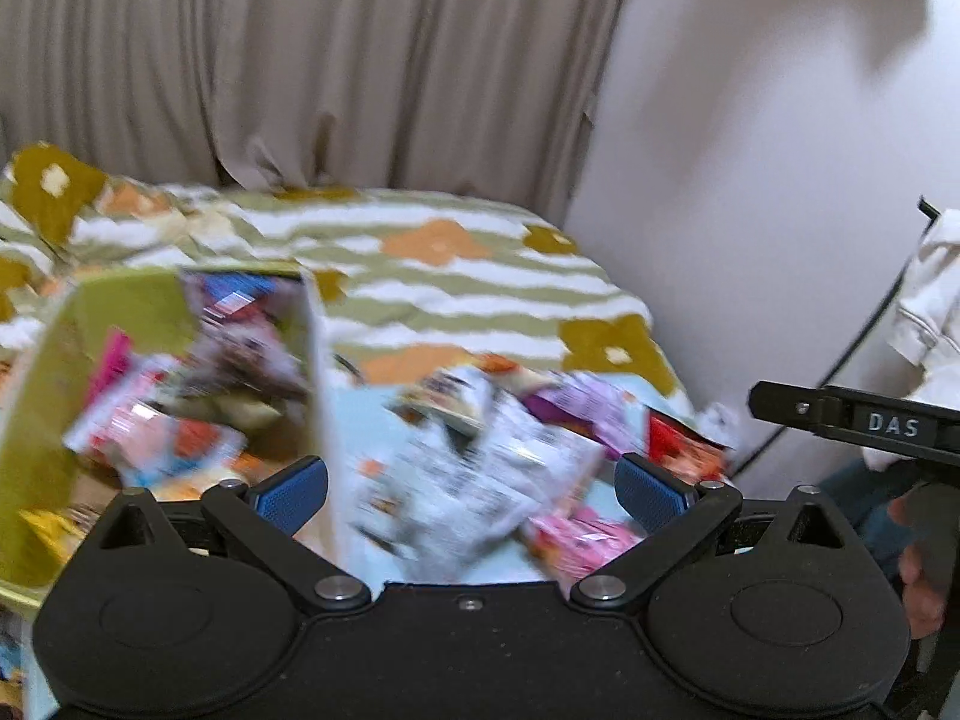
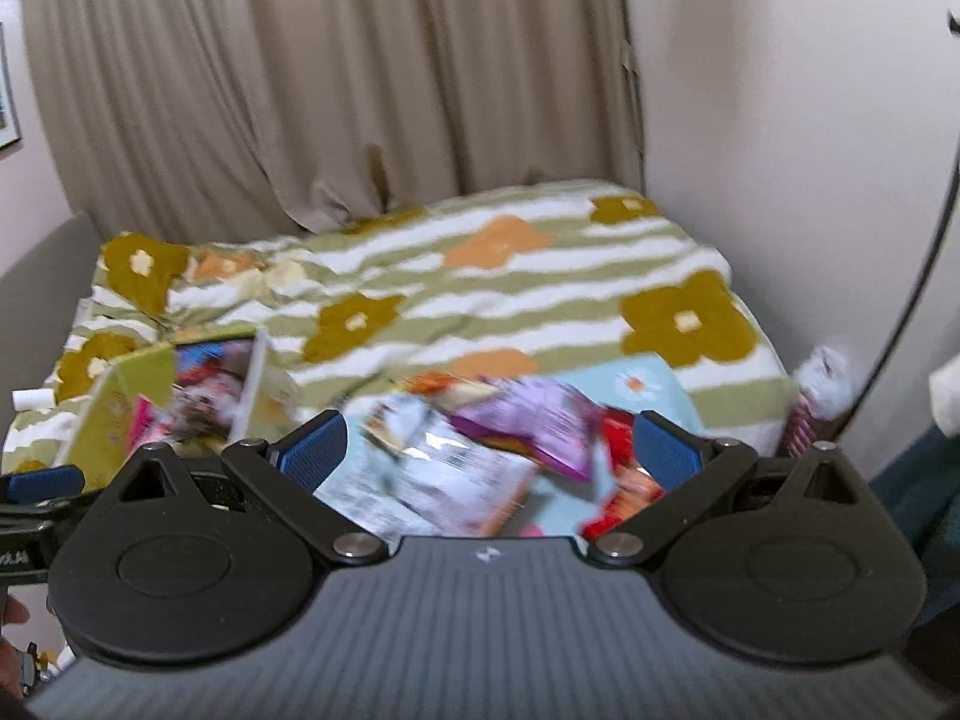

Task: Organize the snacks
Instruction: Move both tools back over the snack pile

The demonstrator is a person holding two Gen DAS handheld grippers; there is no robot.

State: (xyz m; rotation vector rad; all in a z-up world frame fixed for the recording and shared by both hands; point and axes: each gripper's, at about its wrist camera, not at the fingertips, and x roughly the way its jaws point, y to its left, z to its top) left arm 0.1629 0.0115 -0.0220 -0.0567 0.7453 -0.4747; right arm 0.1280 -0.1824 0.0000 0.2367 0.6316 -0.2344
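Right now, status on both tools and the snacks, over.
Left tool open, empty. Right tool open, empty. Snacks loose on the bed; box part filled. Nothing blocking.

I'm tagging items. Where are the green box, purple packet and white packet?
green box (image 2: 99,420), right wrist view, left outer wall.
purple packet (image 2: 534,420), right wrist view, its middle.
white packet (image 1: 474,480), left wrist view, its middle.
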